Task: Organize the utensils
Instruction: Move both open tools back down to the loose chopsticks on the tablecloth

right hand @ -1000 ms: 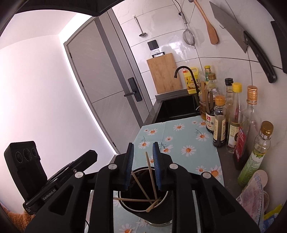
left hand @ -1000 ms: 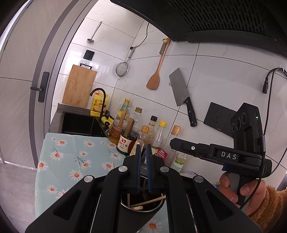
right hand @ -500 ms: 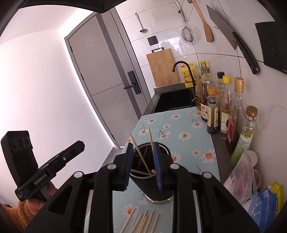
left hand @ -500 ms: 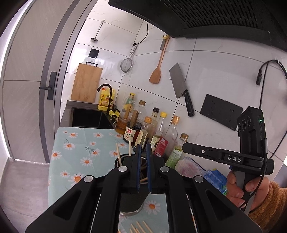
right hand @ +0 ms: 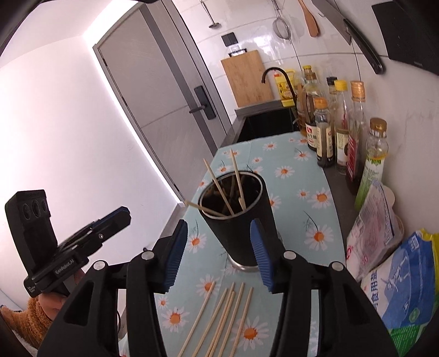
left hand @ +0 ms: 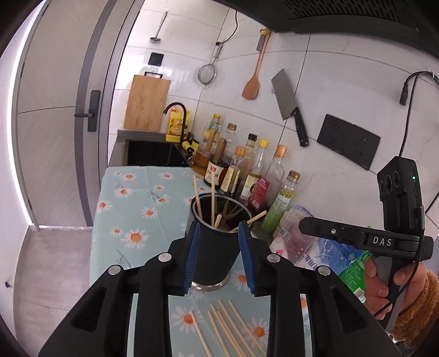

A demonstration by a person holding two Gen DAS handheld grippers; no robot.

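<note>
Wooden chopsticks (right hand: 219,184) stood in the black holder (right hand: 241,217) mid-frame; six more (right hand: 219,315) lay on the counter (right hand: 301,170) below it. My left tongs (left hand: 219,258) and right tongs (right hand: 219,255) had just opened, empty.

Place: a home kitchen.
Wall: white tiles with a cleaver (left hand: 288,102), wooden spatula (left hand: 253,82) and strainer (left hand: 207,73) hanging at 12 o'clock.
Sink: dark basin (left hand: 149,152) with black tap (left hand: 178,115), a cutting board (left hand: 146,103) leaning behind at 11 o'clock.
Counter: daisy-print cloth (left hand: 131,200); oil and sauce bottles (left hand: 247,173) lined along the wall at 1 o'clock.
Overhead: black range hood (left hand: 356,19).
</note>
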